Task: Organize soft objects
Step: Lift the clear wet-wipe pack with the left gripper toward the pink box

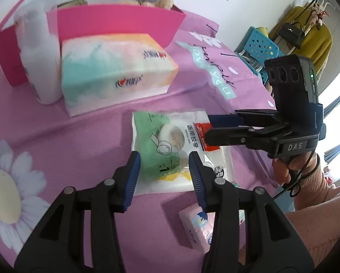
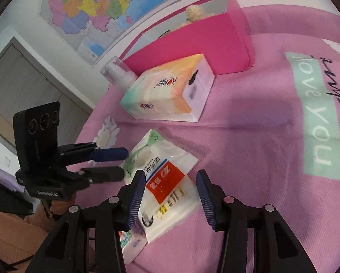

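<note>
Bottle [image 1: 39, 52] of white plastic is seen far left, then tissue box [image 1: 115, 70] before pink box [image 1: 115, 20] holding a plush toy [image 1: 164, 1]. Medical tape packet [image 1: 170, 145], printed "医用胶带", lies flat on the bed cover [image 1: 227, 86], lettered "love you". Left gripper [image 1: 164, 173] and right gripper [image 2: 171, 191] are held apart, straddling the packet's ends, nothing clamped. Release seems done; another soft item, perhaps the small pink pack [image 1: 197, 229], is likely to be picked next.

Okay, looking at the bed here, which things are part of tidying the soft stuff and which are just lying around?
Job:
tape packet
small tissue pack
tissue box
plush toy
pink box

Lying about:
white bottle
blue crate
black handbag
wall map
</note>
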`<action>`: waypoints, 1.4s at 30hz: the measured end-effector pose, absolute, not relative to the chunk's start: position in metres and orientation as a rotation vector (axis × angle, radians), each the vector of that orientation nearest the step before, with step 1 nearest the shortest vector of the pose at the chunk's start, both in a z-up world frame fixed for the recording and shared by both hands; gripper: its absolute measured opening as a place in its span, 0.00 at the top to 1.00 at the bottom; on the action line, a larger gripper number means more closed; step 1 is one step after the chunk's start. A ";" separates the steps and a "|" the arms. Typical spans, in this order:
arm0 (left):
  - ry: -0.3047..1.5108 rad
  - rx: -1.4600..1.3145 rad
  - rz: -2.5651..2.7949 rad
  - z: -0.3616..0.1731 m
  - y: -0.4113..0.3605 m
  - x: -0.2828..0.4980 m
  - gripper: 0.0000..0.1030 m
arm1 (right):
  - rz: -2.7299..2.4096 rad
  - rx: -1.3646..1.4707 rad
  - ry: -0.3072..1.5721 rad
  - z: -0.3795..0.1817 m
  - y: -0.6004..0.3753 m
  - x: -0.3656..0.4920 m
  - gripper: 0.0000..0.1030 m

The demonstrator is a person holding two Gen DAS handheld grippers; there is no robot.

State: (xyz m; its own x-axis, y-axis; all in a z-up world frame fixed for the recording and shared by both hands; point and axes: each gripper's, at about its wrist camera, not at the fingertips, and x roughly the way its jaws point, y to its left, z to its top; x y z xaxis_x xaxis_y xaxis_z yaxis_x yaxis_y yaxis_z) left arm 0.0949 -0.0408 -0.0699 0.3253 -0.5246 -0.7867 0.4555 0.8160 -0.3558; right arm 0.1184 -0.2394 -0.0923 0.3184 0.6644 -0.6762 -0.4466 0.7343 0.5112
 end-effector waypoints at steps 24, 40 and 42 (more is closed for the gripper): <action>1.035 -0.100 -0.670 -0.064 -0.047 0.121 0.44 | 0.727 0.046 0.796 -0.072 -0.225 0.113 0.90; 0.966 -0.069 -0.623 -0.025 -0.049 0.116 0.60 | 0.767 0.107 0.775 -0.053 -0.226 0.121 0.90; 0.930 -0.061 -0.613 -0.009 -0.049 0.119 0.60 | 0.770 0.093 0.752 -0.041 -0.224 0.123 0.90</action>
State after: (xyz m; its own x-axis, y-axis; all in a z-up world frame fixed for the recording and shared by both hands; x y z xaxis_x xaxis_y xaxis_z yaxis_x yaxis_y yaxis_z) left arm 0.1194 -0.0487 -0.0090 0.4409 -0.5194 -0.7320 0.4682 0.8289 -0.3062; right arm 0.1232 -0.2239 -0.0405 0.4750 0.6607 -0.5812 -0.5973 0.7271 0.3384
